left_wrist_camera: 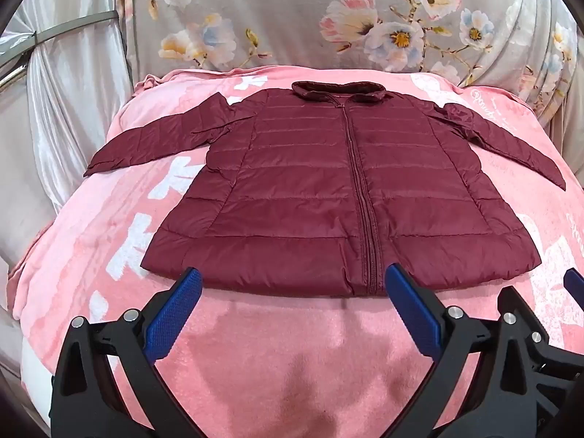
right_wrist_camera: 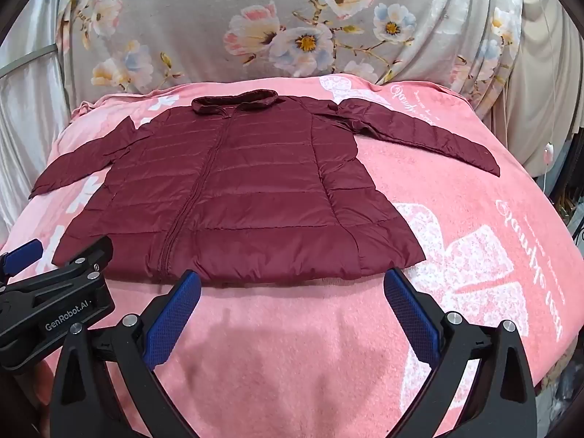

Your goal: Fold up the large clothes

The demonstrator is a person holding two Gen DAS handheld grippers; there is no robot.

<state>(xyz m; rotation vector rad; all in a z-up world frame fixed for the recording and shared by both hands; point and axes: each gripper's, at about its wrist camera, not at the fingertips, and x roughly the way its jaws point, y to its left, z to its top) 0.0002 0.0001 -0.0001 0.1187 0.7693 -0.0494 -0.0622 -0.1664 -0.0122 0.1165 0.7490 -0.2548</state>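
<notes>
Both wide-open, empty hand-held grippers, left hand-held gripper (left_wrist_camera: 292, 284) and right hand-held gripper (right_wrist_camera: 292, 284), hover just near of the jacket (left_wrist_camera: 328, 197) hem, collar pointing far.

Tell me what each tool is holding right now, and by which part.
Nothing is held. The left tool and right tool both stand open above the pink blanket, short of the jacket hem.

Lying flat on the blanket (left_wrist_camera: 255, 346): jacket (left_wrist_camera: 299, 189), collar (left_wrist_camera: 328, 91) at the far end, hem nearest. Spreading to either side of the jacket: both sleeves. Hanging behind the jacket: curtain (left_wrist_camera: 292, 18). Hovering just before the jacket's hem, side by side: left gripper (left_wrist_camera: 294, 284), right gripper (right_wrist_camera: 292, 284).
</notes>
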